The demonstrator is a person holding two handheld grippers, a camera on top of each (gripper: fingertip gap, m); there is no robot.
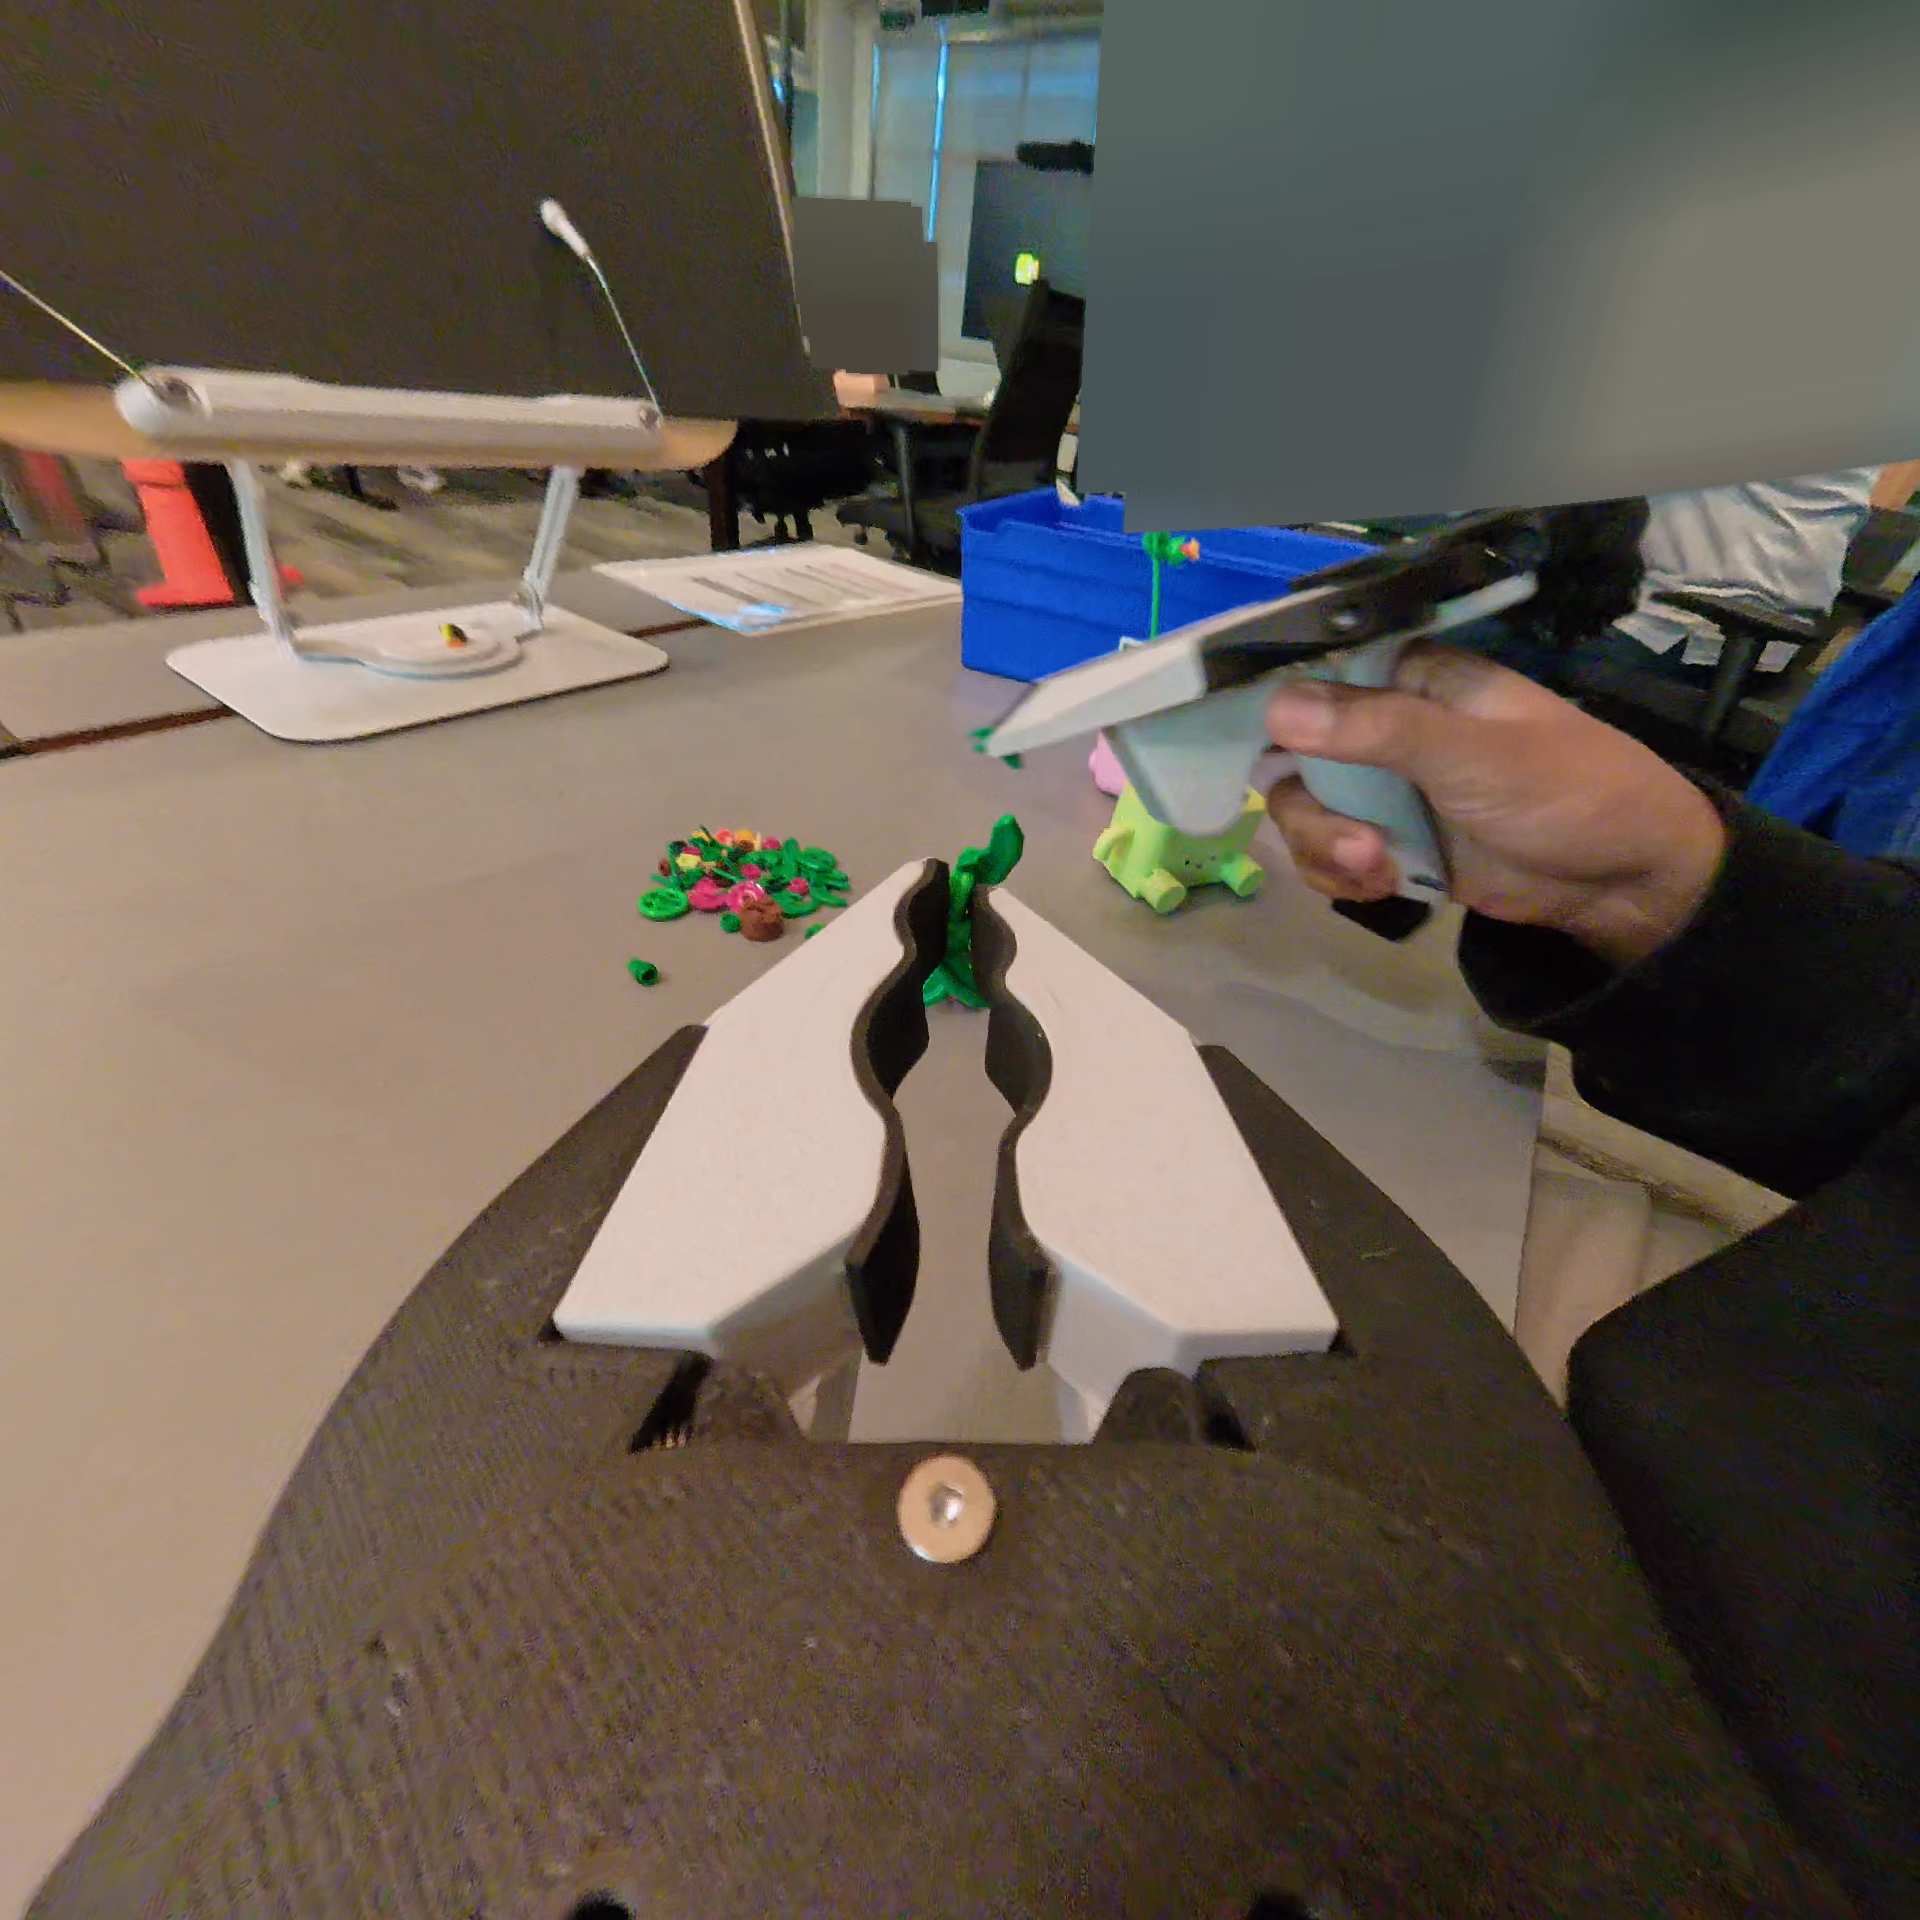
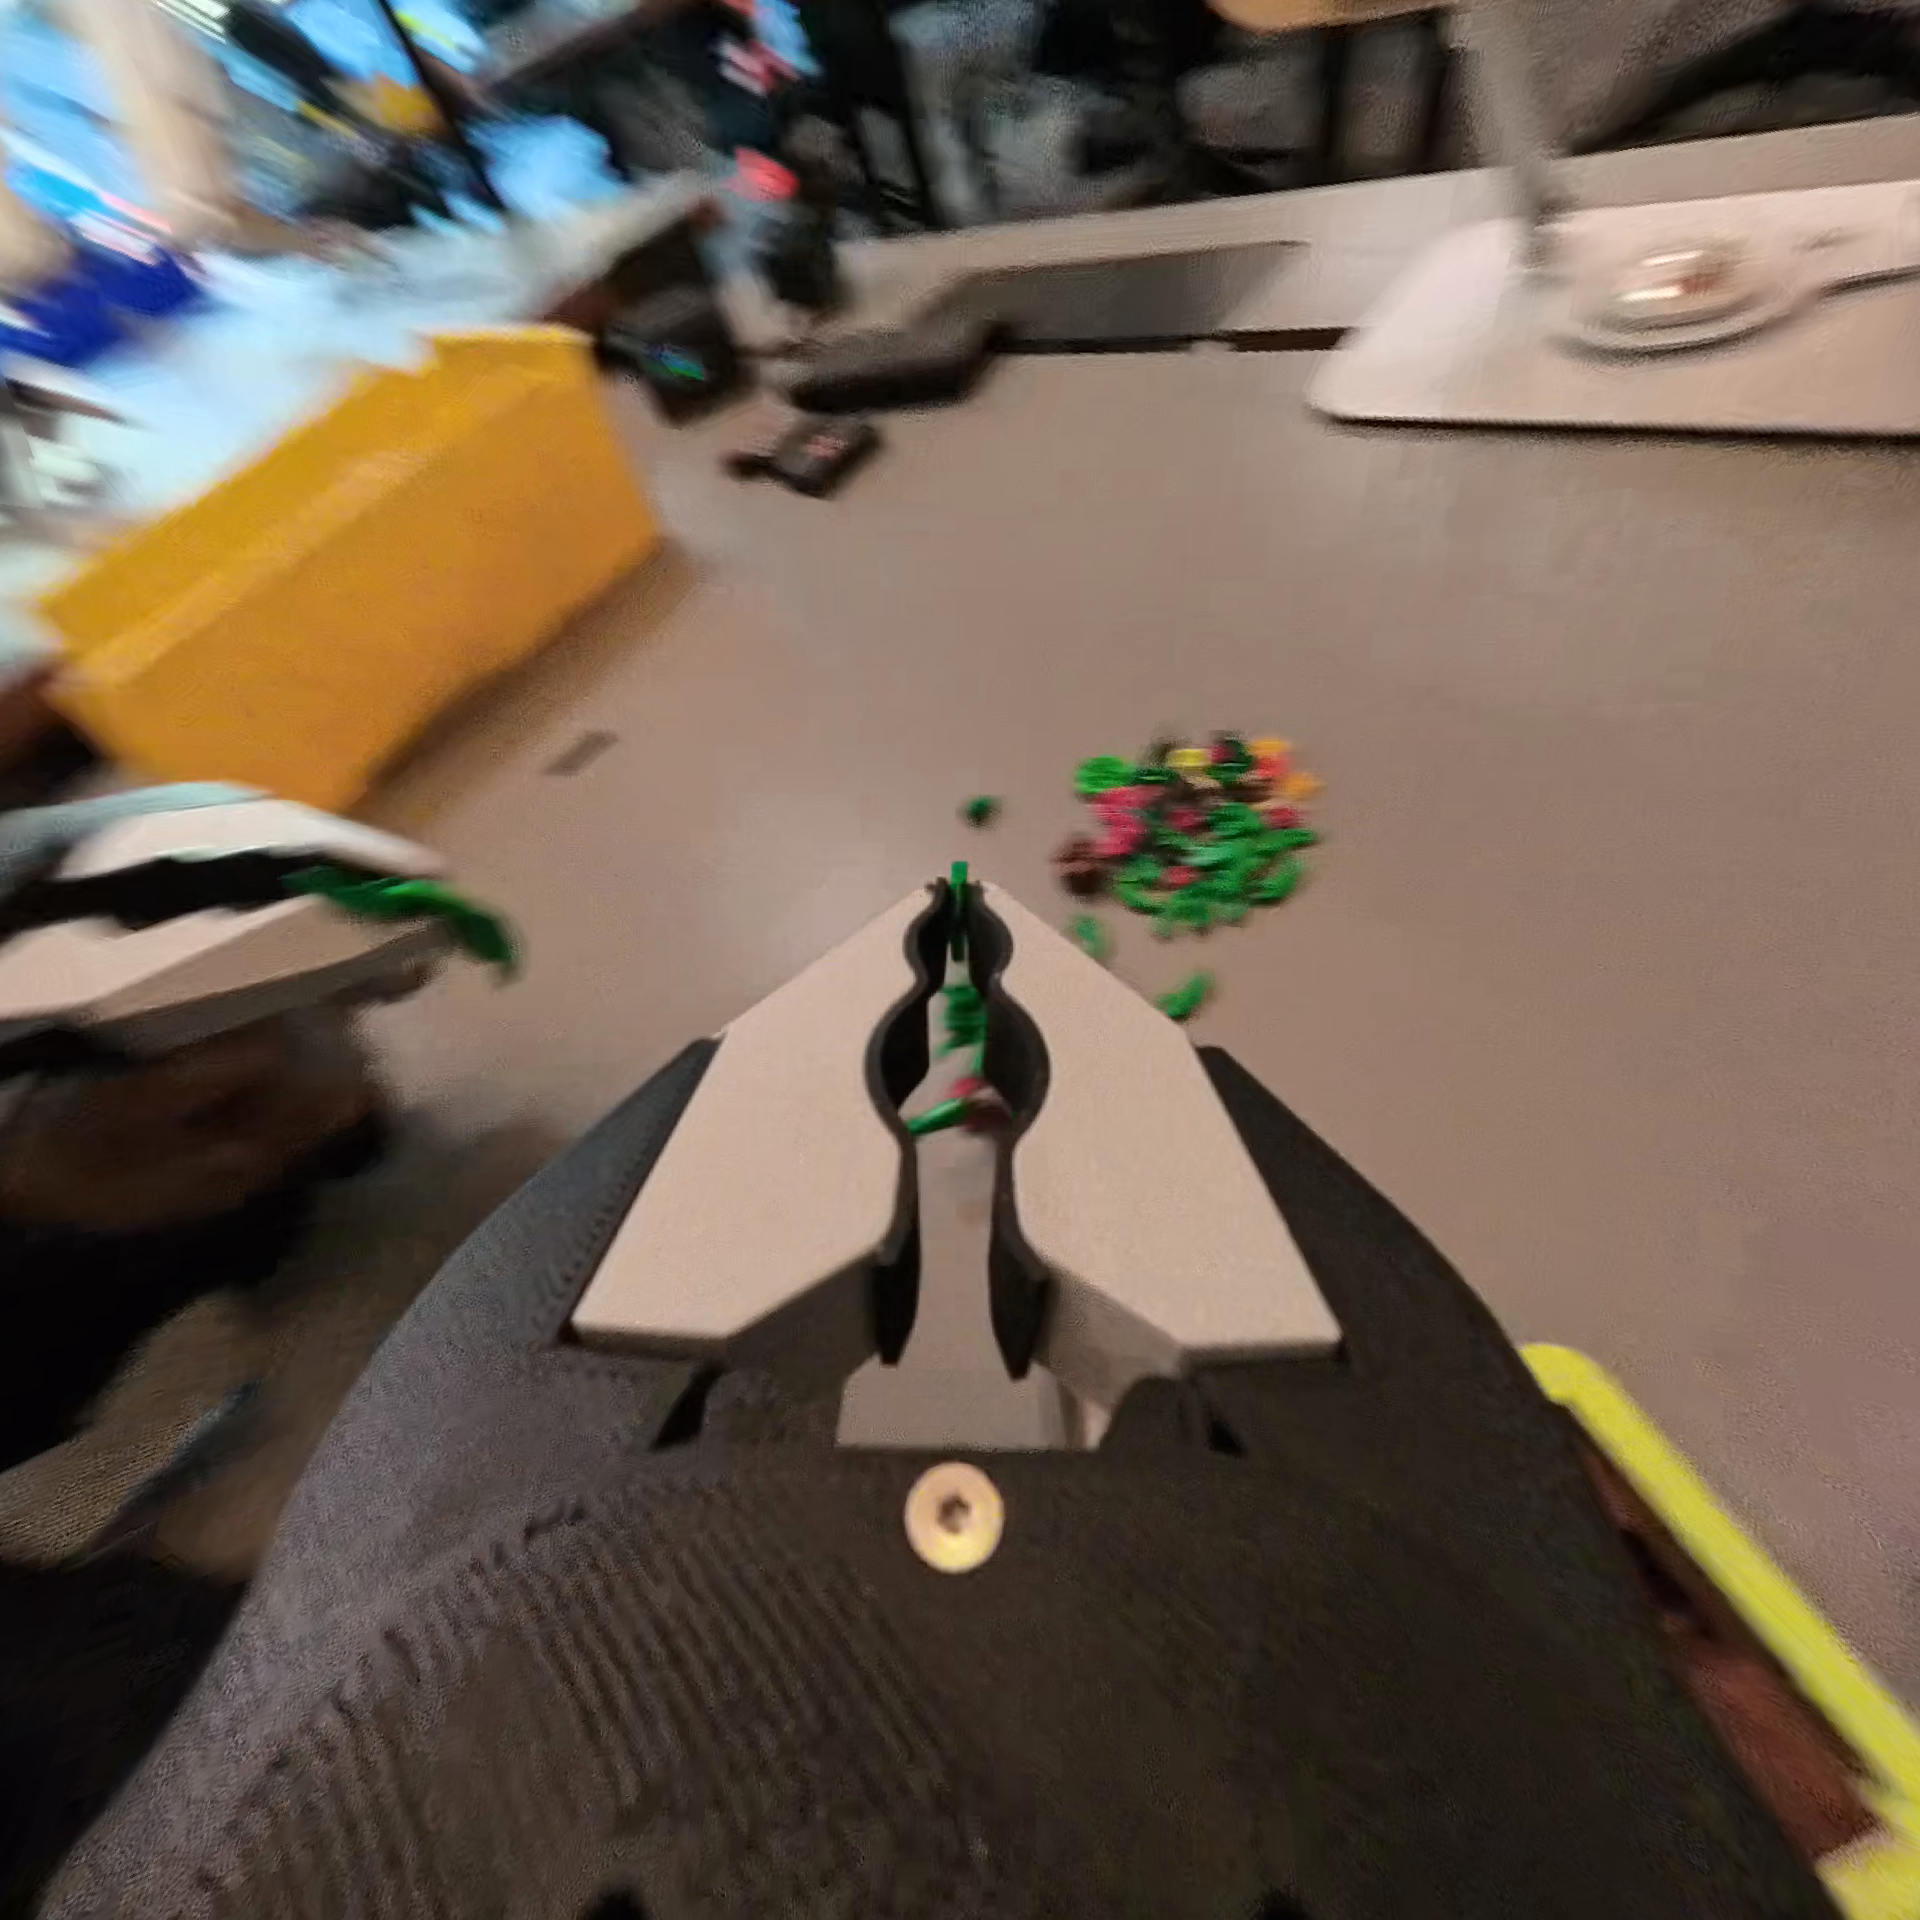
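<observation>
Left wrist view: left gripper (image 1: 961, 894) pinches a green leafy stem (image 1: 971, 914) above the grey table (image 1: 312, 987), w/ a pile of small coloured pieces (image 1: 743, 873) nearby (printed sheet (image 1: 779, 587) behind, text unreadable). Right wrist view, blurry: right gripper (image 2: 958, 902) fingers pressed on a thin green piece (image 2: 957, 881), yellow bin (image 2: 353, 561) to the left.

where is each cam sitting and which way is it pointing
Left wrist view: sits on the left gripper, facing across the grey table toward the blue bin; its fingers pinch a green stem piece, with the hand holding the right gripper alongside.
Right wrist view: sits on the right gripper, angled down at the table, blurred; its tips pinch a small green piece.
Shared: the pile of small coloured pieces, and each other's gripper.
</observation>
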